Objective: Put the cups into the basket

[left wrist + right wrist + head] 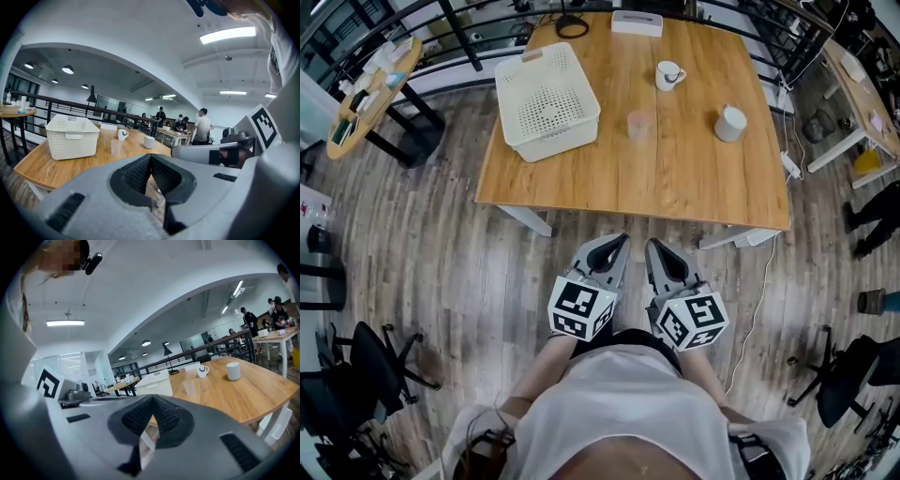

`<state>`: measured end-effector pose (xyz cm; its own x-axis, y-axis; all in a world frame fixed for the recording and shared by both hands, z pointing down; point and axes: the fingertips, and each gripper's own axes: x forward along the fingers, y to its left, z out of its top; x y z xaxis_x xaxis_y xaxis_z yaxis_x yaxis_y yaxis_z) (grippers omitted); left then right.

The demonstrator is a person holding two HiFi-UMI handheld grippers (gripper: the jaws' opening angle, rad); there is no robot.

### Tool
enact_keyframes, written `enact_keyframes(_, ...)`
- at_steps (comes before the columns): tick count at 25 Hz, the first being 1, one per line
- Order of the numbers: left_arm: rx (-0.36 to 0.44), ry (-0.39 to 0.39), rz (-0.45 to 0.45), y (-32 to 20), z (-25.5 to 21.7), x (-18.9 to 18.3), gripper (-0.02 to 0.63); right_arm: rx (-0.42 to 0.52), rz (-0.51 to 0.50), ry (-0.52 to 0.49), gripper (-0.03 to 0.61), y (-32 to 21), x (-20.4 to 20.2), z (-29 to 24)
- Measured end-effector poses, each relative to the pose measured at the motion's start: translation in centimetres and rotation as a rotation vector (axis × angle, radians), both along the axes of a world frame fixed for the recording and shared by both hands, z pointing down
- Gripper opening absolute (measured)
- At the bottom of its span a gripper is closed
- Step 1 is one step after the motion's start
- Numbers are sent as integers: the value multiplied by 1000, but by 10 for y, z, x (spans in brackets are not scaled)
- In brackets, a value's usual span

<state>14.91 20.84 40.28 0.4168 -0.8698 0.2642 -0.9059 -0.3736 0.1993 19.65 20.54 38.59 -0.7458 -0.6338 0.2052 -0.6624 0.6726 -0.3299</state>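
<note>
White mug (669, 75), its handle turned right, stands toward the far side of the wooden table (675, 178). A clear tumbler (639, 125) is nearer the middle, and a plain white cup (731, 123) sits off to the right. All three are upright and well apart from one another. The white perforated basket (553, 139) sits on the table's left part, with the tumbler closest to it but not touching. None of the cups is in the basket.

Short of the table's near edge, over the plank floor (441, 253), the person holds the two tongs side by side, both pointing at the table. The left gripper (622, 240) has its jaws pressed together with nothing between them. The right gripper (653, 244) is the same, closed and empty.

A flat white box (637, 23) and a coil of black cable (572, 25) lie along the table's far edge. A round side table (375, 94) stands off to the left, and a black office chair (375, 366) is nearer on that side. The gripper views show several people around other tables beyond the railing.
</note>
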Motion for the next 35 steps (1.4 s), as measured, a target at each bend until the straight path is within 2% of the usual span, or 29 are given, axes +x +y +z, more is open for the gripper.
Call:
enact_keyframes(9,-8,7,58,-97,-5,-42,8,-2,42,33,11,-94,-46,-5)
enact_keyframes(19,4,18,124,-185,-6,-68,8,4,82,72,11,-181,-78,-7)
enact_keyframes(28,6,2,164,-230,-3,-82,8,20,84,96,11,-227,-95,-5)
enact_keyframes(35,-3,13,158,-240,0,-84,8,31,72,98,11,-237,-95,-3)
